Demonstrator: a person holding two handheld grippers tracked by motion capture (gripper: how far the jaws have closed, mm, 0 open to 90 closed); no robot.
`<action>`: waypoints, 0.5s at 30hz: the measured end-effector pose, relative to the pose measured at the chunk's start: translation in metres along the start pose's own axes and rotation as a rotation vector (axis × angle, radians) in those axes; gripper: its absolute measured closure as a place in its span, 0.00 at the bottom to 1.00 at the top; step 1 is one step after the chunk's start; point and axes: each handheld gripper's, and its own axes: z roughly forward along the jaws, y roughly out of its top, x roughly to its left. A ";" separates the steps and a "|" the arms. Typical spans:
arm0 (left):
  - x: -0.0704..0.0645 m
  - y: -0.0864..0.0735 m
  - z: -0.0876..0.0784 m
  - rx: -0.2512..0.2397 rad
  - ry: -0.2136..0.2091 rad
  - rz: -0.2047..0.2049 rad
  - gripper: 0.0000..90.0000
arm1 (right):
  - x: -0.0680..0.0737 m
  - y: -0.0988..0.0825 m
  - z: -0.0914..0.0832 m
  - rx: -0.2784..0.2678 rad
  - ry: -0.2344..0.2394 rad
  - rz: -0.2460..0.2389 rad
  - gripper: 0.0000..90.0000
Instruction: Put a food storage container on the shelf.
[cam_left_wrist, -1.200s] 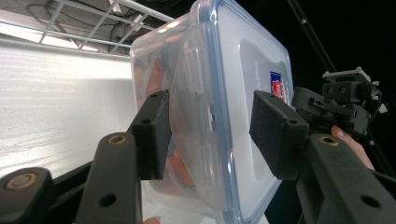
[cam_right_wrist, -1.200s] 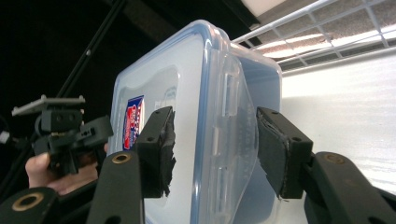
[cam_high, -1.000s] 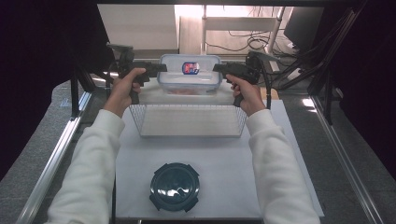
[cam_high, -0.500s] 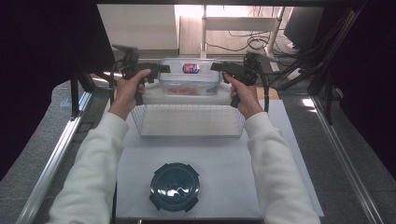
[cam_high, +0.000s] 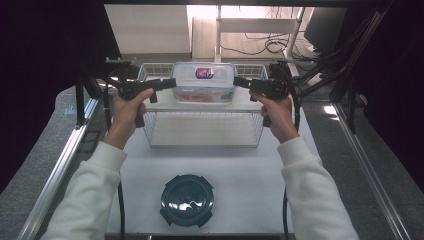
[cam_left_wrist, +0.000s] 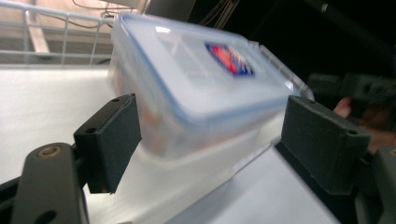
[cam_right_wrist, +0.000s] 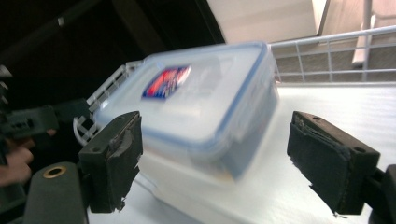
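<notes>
A round dark lid (cam_high: 187, 200) is seen nearest. Beyond it, a clear food box (cam_high: 204, 81) rests on the wire basket's (cam_high: 150, 127) shelf. Left tongs (cam_high: 170, 83) and right tongs (cam_high: 239, 82), just opened, are spread, flanking the box untouched.

The box (cam_high: 204, 82) is see-through with a blue-edged lid and a red and blue sticker. The basket (cam_high: 150, 125) is white wire. The round lid (cam_high: 187, 199) is dark blue-green. Sleeves (cam_high: 90, 190) are white.
</notes>
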 end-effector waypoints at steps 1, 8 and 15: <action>-0.003 -0.007 -0.006 0.005 0.012 0.028 0.22 | 0.001 -0.003 -0.004 0.003 -0.001 -0.020 0.20; -0.012 -0.054 -0.032 0.076 0.037 0.123 0.24 | 0.004 -0.037 -0.038 0.031 -0.002 -0.155 0.20; -0.010 -0.101 -0.053 0.108 0.061 0.141 0.24 | -0.003 -0.084 -0.061 0.055 0.018 -0.219 0.20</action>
